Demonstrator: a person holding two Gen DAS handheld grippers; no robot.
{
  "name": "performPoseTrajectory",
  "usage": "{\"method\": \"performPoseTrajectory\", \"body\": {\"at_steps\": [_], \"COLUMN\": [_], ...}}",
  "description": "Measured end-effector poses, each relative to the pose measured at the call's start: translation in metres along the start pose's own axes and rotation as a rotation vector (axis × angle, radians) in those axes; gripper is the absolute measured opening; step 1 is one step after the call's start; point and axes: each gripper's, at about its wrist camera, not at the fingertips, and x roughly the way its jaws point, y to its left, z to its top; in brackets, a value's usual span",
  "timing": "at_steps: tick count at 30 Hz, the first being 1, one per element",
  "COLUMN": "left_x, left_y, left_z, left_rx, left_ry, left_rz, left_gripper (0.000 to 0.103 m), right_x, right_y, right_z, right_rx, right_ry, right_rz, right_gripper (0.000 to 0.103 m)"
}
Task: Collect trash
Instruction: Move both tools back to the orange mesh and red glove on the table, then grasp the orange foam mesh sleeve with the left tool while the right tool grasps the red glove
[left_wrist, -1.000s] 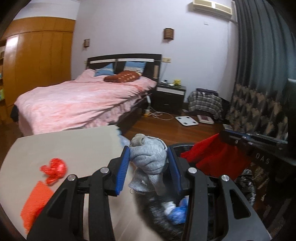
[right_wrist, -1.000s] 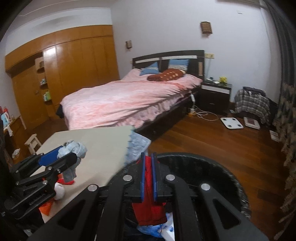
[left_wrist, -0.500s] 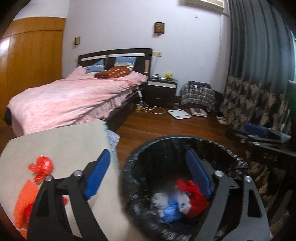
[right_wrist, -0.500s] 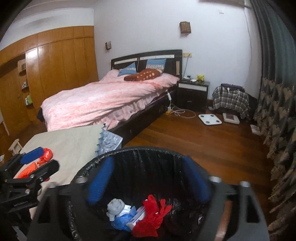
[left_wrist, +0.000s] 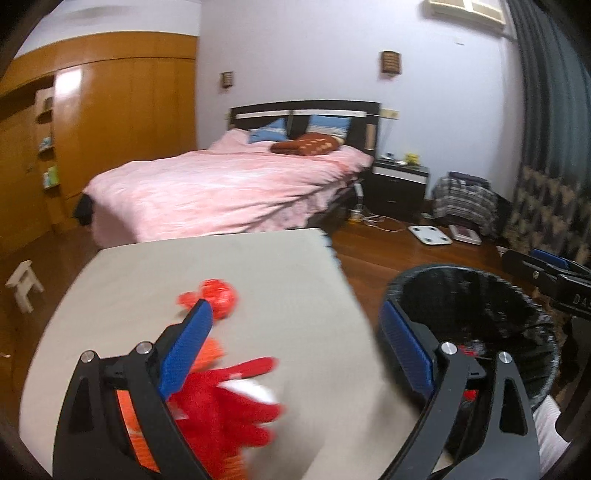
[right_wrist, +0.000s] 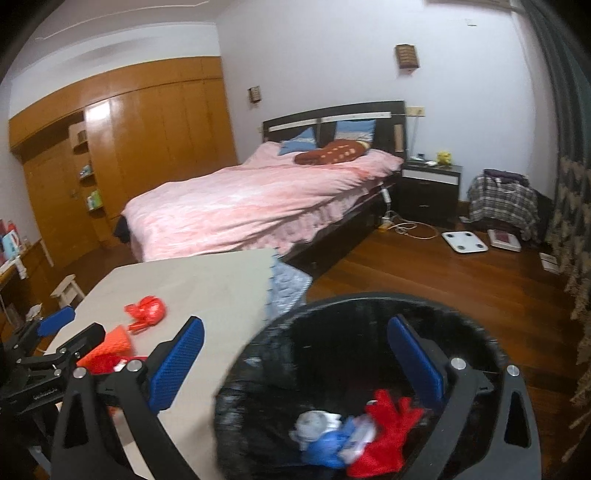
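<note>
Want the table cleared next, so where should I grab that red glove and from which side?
Take the red glove across its palm, coming straight down with the left hand-held gripper; it lies flat on the table, fingers splayed toward the bin.

A: What stands around the bed (right_wrist: 258, 199)?

B: A dark headboard (right_wrist: 332, 122) backs it against the pale wall (right_wrist: 314, 48). Left of the bed, a wooden wardrobe (right_wrist: 147, 140) fills the side wall.

A: And to its right?

B: A black nightstand (right_wrist: 430, 192), then a plaid-draped heap (right_wrist: 502, 203) by the curtain (left_wrist: 550, 92). A white scale (right_wrist: 464, 242) lies on the wood floor (right_wrist: 424, 273) near the bed's foot.
</note>
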Motion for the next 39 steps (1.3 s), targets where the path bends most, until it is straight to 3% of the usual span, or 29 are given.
{"method": "performPoseTrajectory", "body": {"at_steps": [8, 14, 30, 39], "left_x": [-0.014, -0.015, 0.011, 0.029], "left_y": [0.062, 0.089, 0.114, 0.119], "left_z": [-0.011, -0.023, -0.063, -0.072], "left_rx": [-0.048, -0.063, -0.086, -0.105], "left_ry": [0.013, 0.046, 0.152, 0.204], "left_rz": [0.145, 0.191, 0.196, 0.177], "left_gripper": [0.090, 0.082, 0.072, 0.054], "right_x": [0.022, 0.035, 0.054, 0.062], "right_y": [0.065, 0.096, 0.122, 0.124], "right_z": [-0.011, -0.024, -0.043, -0.047], "right_rx": [-0.080, -0.126, -0.172, -0.178], "right_ry": [0.029, 0.061, 0.117, 0.138], "right_rz": [0.113, 0.166, 0.186, 0.189], "right_gripper": [0.097, 0.097, 0.097, 0.097]}}
